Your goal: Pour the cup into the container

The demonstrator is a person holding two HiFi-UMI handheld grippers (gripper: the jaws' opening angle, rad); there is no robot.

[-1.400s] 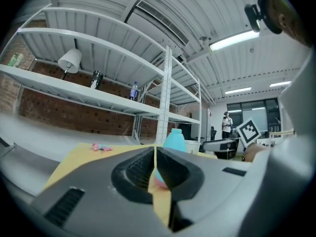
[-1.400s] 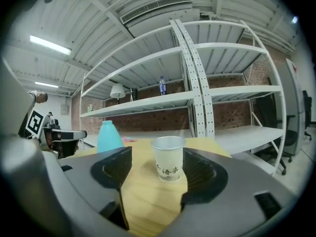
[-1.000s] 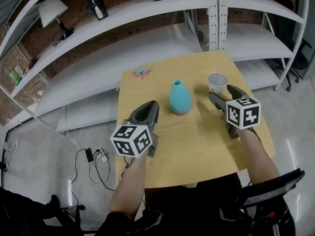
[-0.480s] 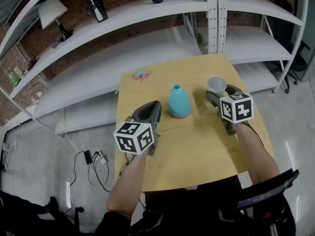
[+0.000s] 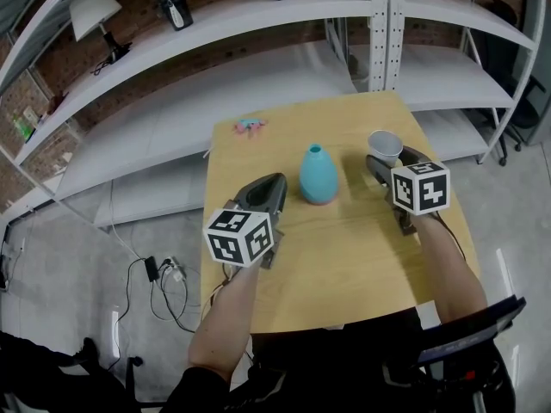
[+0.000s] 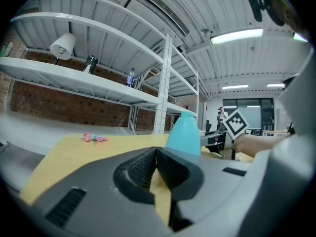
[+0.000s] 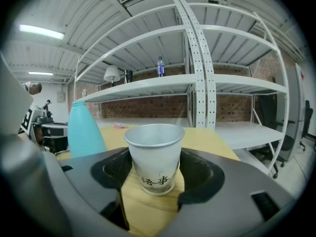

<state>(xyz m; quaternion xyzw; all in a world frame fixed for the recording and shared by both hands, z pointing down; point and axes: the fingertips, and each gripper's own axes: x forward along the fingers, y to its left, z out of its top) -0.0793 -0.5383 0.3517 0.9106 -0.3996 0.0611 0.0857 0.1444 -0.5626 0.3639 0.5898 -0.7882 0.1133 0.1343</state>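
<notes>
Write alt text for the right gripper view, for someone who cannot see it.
A white paper cup stands upright on a wooden table between the jaws of the right hand-held gripper, which have just been closing around it without visibly squeezing it. A teal vase stands to the left, with white shelving behind.

Your right claw [image 5: 392, 160] has the cup [image 7: 154, 152] standing on the table [image 5: 344, 248] between its jaws, which have just been closing in and sit close on either side of it. The container [image 5: 318, 175] stands upright to that claw's left, and ahead and to the right of your left claw [image 5: 277, 183], whose jaws are together. A small object [image 5: 249, 126] lies far ahead of the left claw, near the table's back edge. Shelves [image 5: 258, 17] rise beyond the table.
</notes>
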